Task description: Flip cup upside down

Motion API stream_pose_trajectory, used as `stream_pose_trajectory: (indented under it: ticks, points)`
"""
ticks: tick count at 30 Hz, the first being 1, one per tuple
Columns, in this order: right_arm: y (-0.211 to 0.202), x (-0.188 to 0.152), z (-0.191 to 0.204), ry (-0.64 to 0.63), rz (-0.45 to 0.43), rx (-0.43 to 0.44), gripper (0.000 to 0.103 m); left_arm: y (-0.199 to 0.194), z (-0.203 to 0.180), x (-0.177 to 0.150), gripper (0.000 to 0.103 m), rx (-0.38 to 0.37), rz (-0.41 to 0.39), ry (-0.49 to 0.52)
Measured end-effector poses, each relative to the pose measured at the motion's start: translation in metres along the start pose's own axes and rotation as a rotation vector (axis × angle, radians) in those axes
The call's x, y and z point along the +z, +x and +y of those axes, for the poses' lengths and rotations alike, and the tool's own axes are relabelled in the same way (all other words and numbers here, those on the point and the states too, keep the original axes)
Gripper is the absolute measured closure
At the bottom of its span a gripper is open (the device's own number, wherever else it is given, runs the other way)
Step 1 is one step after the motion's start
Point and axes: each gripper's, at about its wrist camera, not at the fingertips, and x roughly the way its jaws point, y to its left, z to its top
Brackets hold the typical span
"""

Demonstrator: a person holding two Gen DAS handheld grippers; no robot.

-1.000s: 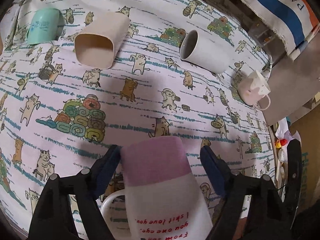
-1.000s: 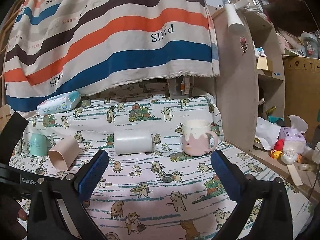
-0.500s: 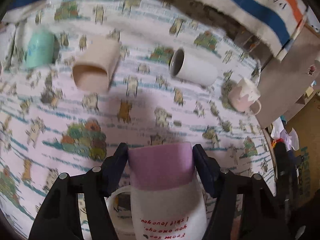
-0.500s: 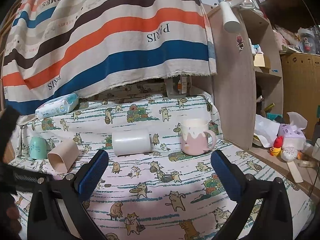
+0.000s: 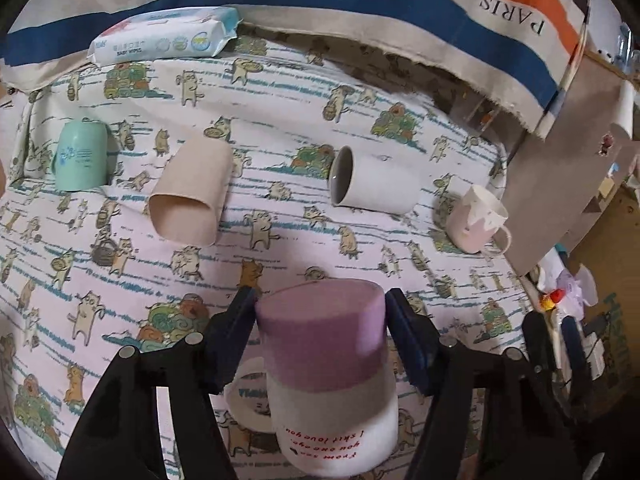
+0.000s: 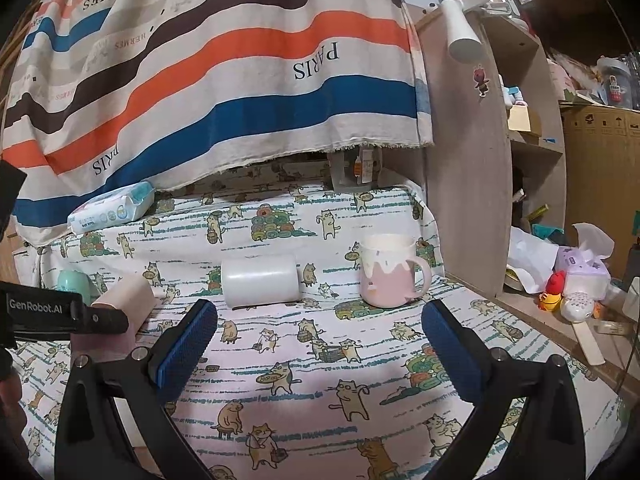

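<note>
My left gripper (image 5: pixel 320 316) is shut on a purple-and-white mug (image 5: pixel 326 368) with red lettering that reads upside down; its purple base points away from me and its handle sits at the lower left. My right gripper (image 6: pixel 318 344) is open and empty above the cat-print tablecloth (image 6: pixel 320 380). A white cup (image 5: pixel 374 188) (image 6: pixel 260 286) and a beige square cup (image 5: pixel 192 196) (image 6: pixel 128 294) lie on their sides. A pink-and-cream mug (image 5: pixel 474 220) (image 6: pixel 390 276) stands upright. A mint cup (image 5: pixel 82 156) (image 6: pixel 74 282) stands mouth down at the left.
A pack of baby wipes (image 5: pixel 164 38) (image 6: pixel 112 206) lies at the table's back edge under a striped hanging cloth (image 6: pixel 200 60). A wooden shelf unit (image 6: pixel 480 160) rises at the right. Toys and tissues (image 6: pixel 576 280) clutter the lower shelf to the right.
My left gripper closed onto the purple-and-white mug and lifted and tilted up, so more of the back of the table shows. My right gripper stayed open and almost still.
</note>
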Motion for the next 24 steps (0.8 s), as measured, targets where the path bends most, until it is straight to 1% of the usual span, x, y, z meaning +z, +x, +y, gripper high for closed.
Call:
stream_pose_trajectory:
  ticks: [6,11,17,19,20,21,24]
  points:
    - [0.001,-0.001,0.001,-0.007,0.003,-0.001,0.000,0.000,-0.007,0.003,0.039,0.014,-0.060,0.044]
    - [0.001,-0.001,0.000,0.001,0.004,0.000,0.000,-0.001,-0.021,0.005,0.039,0.048,-0.136,0.119]
    - [0.001,-0.001,0.003,-0.010,0.003,0.007,0.000,0.005,-0.022,0.009,0.040,0.097,-0.167,0.155]
    - [0.002,-0.001,0.002,-0.009,0.008,0.008,0.000,0.012,-0.022,0.009,0.040,0.112,-0.166,0.177]
    - [0.002,-0.001,0.002,-0.007,0.011,0.009,0.000,0.015,-0.022,0.008,0.040,0.112,-0.161,0.184]
    - [0.002,-0.001,0.002,-0.006,0.012,0.010,0.000,0.016,-0.023,0.007,0.040,0.112,-0.178,0.198]
    - [0.003,-0.001,0.002,-0.005,0.012,0.010,0.000,0.017,-0.027,0.004,0.040,0.122,-0.197,0.231]
